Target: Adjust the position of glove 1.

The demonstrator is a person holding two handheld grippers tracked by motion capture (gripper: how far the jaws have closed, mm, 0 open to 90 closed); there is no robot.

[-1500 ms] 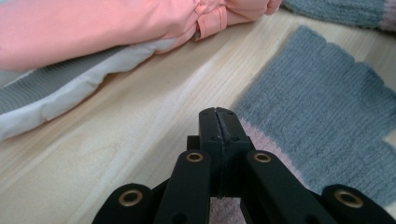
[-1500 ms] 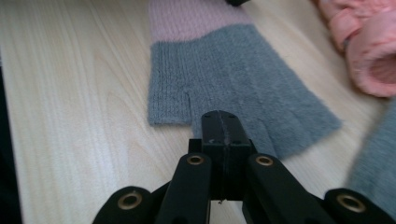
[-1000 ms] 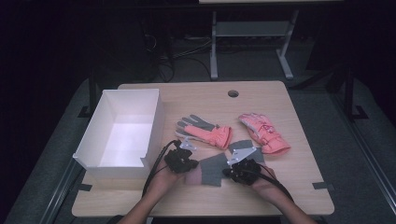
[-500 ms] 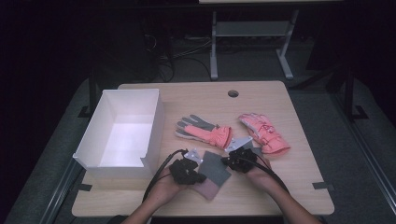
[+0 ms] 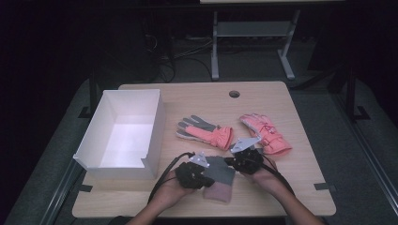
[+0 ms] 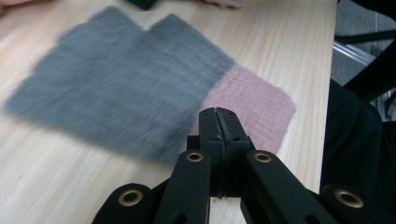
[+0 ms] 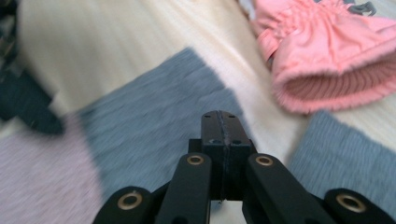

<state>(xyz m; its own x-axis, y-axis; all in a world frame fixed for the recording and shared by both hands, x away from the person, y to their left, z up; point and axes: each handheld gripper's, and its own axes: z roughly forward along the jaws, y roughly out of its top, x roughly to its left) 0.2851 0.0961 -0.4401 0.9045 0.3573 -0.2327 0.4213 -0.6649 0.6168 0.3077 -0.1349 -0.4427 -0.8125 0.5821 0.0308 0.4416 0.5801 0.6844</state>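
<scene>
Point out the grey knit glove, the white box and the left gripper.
grey knit glove (image 6: 126, 88), left gripper view, grey middle.
white box (image 5: 155, 129), high view, right wall.
left gripper (image 6: 218, 122), left gripper view, tips of the closed jaws.

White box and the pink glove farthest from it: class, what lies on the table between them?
In the high view, between the white box and that pink glove lies the other pink glove, grey palm up.
</scene>
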